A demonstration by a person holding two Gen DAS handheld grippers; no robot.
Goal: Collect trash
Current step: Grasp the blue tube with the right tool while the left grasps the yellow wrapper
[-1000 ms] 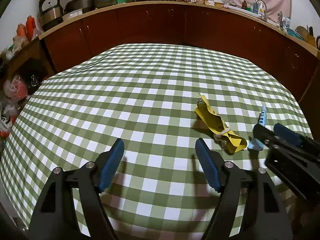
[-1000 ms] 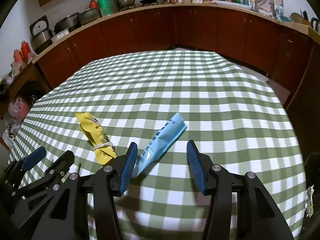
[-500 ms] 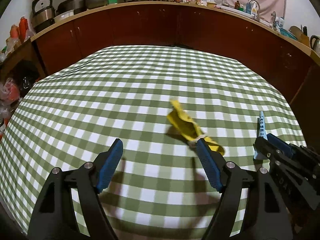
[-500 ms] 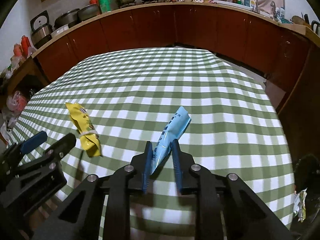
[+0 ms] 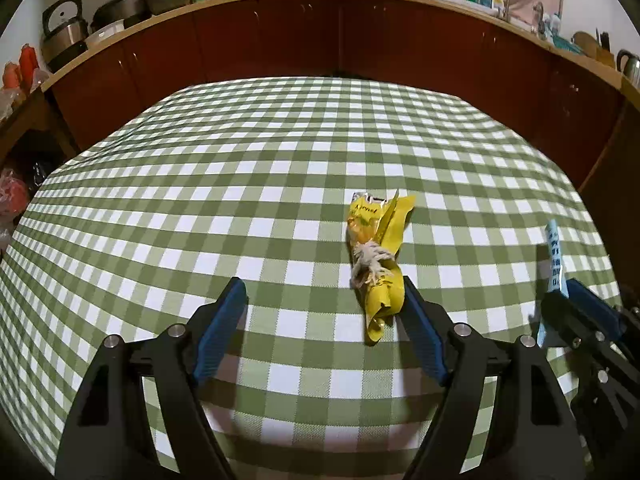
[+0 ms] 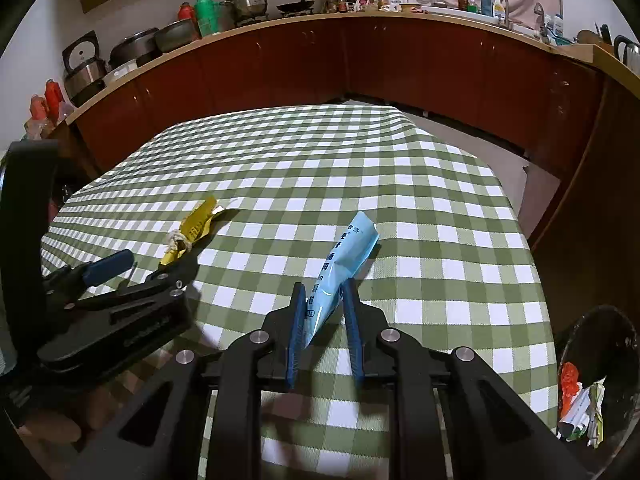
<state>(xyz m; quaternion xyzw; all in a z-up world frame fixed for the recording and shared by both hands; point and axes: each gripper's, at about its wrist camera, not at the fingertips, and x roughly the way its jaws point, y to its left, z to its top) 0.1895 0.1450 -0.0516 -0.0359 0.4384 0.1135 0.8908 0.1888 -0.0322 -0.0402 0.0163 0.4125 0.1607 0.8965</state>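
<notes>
And the right gripper had it: a second earlier its jaws stood wide around the blue wrapper, and they had just been closing until the pads pinched the wrapper's lower end, its printed top poking up clear of the green checked worktop. Over on the other side, the left gripper had slid across toward the yellow wrapper, which earlier lay off to its right; now the crumpled packet, tied with pale string, lay on the cloth just inside the right-hand finger, jaws spread wide, nothing gripped. A dark bin with scraps sat beside the worktop's edge.
</notes>
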